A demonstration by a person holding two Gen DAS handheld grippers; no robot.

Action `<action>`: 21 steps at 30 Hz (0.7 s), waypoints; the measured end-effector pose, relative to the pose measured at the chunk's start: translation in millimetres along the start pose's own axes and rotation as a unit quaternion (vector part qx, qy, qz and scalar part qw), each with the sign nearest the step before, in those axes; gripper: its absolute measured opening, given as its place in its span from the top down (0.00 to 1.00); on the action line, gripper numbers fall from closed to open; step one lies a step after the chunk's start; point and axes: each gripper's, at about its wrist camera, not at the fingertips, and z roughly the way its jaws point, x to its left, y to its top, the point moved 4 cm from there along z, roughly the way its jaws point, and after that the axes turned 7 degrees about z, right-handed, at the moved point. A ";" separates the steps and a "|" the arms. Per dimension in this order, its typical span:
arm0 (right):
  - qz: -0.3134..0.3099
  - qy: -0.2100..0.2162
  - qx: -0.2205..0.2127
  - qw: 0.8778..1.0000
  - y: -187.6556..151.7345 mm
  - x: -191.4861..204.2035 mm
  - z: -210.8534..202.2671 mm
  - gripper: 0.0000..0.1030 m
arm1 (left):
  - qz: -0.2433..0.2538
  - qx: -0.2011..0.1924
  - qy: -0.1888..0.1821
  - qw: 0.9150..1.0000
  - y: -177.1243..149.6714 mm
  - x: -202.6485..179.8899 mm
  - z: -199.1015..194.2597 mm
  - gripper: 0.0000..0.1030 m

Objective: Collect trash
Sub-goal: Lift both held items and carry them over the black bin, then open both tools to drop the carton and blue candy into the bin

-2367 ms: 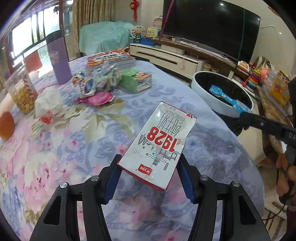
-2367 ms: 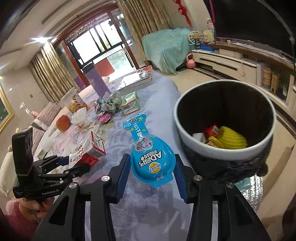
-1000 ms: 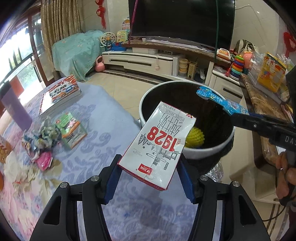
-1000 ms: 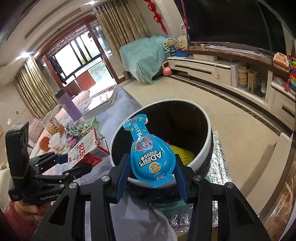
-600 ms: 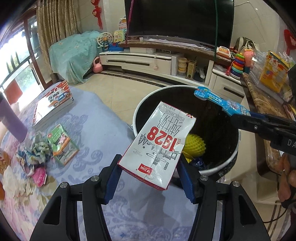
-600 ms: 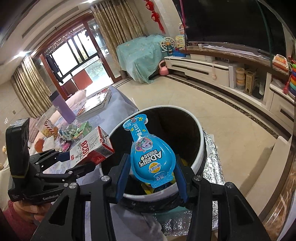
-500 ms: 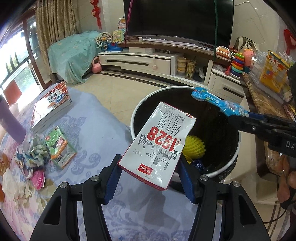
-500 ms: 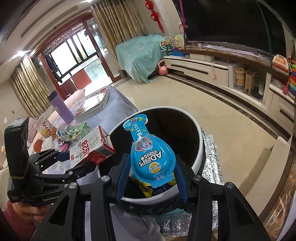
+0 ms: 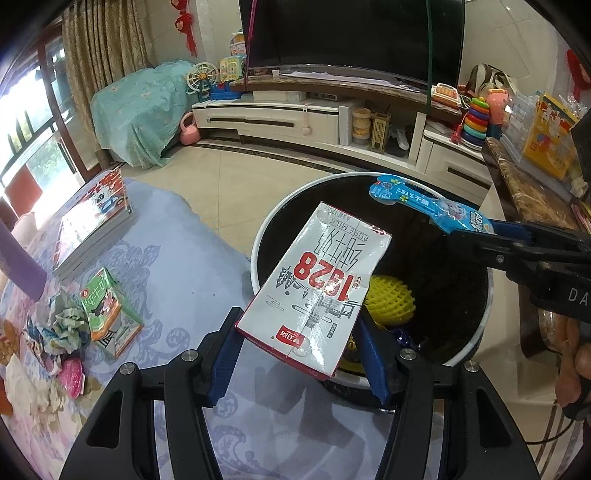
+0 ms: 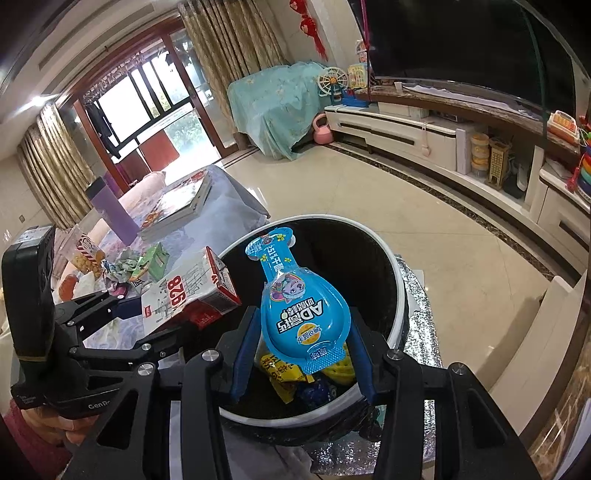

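Two hand-held grippers over my trash bin [image 9: 258,236].
Left hand-held gripper [image 9: 301,345] pinches milk carton [image 9: 314,286]; right hand-held gripper [image 10: 303,350] pinches blue drink pouch [image 10: 301,310].

Daylight pours in from the glass doors [image 10: 147,110] in the upper left of the right wrist view, blown out to near white, and it throws a soft sheen on the pale floor [image 10: 424,236]. Both views are evenly bright and sharp at the centre, with heavy fisheye bending and black vignetting in the corners. The inside of the bin [image 9: 436,258] stays deep in shadow, and the television [image 9: 351,33] shows faint reflections.
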 end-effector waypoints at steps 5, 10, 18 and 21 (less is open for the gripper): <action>0.002 -0.003 0.002 1.000 2.1 -3.3 1.8 0.55 | 0.001 0.002 0.000 1.000 2.8 -1.8 3.6 0.44; 0.006 -0.003 0.005 1.000 4.1 -4.7 4.4 0.54 | 0.000 0.003 -0.003 1.000 4.5 -3.3 5.9 0.43; 0.019 -0.001 0.005 1.000 7.6 -8.3 4.7 0.40 | -0.004 -0.001 -0.005 1.000 6.4 -5.2 4.2 0.32; 0.023 0.000 -0.002 1.000 7.8 -9.5 0.1 0.37 | -0.010 -0.004 -0.005 1.000 2.2 -1.9 1.8 0.32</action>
